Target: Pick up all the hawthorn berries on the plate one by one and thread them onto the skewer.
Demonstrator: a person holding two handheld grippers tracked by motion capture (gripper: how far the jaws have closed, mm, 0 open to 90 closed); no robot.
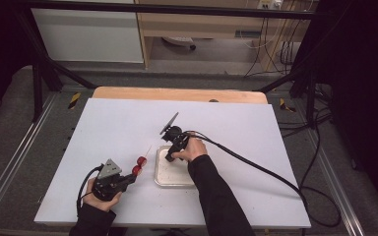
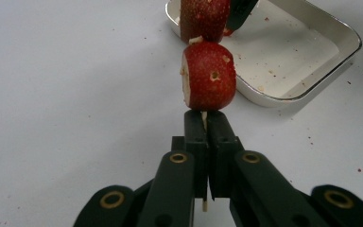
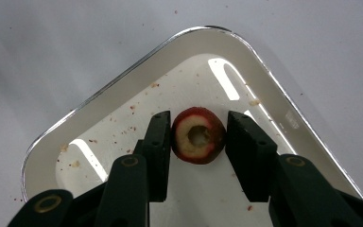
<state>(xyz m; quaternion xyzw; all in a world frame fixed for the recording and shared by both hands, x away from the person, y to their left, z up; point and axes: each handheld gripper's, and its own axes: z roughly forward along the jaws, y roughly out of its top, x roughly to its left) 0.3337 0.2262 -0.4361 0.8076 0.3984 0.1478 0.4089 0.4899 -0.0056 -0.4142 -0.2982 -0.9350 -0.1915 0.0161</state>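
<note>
White sheeting covers the table (image 1: pixel 118 132), which has a bare wooden strip along its far edge. At the left of the high view, the left gripper (image 1: pixel 128 180) is held low over the near part of the sheet, pointing toward the centre. Its jaws are fully closed on the butt of a thin wooden skewer (image 2: pixel 204 122); in the left gripper view the stick passes between the two pads and its end shows just below them. Two red fruit pieces are threaded on the skewer: the nearer piece (image 2: pixel 209 75) sits just beyond the jaw tips, its skin speckled and one side cut flat; the farther piece (image 2: pixel 204 20) is directly beyond it, the two almost touching. The bare skewer tip extends past them toward the far side of the table.

To the right lies a shallow white metal tray (image 1: pixel 163 177), its floor dotted with red crumbs. The right gripper (image 1: pixel 170 156) points down into the tray. In the right gripper view its jaws stand partly open on either side of a cored red fruit slice (image 3: pixel 198 135) resting on the tray floor: one pad meets the slice, while a narrow gap remains at the other.
</note>
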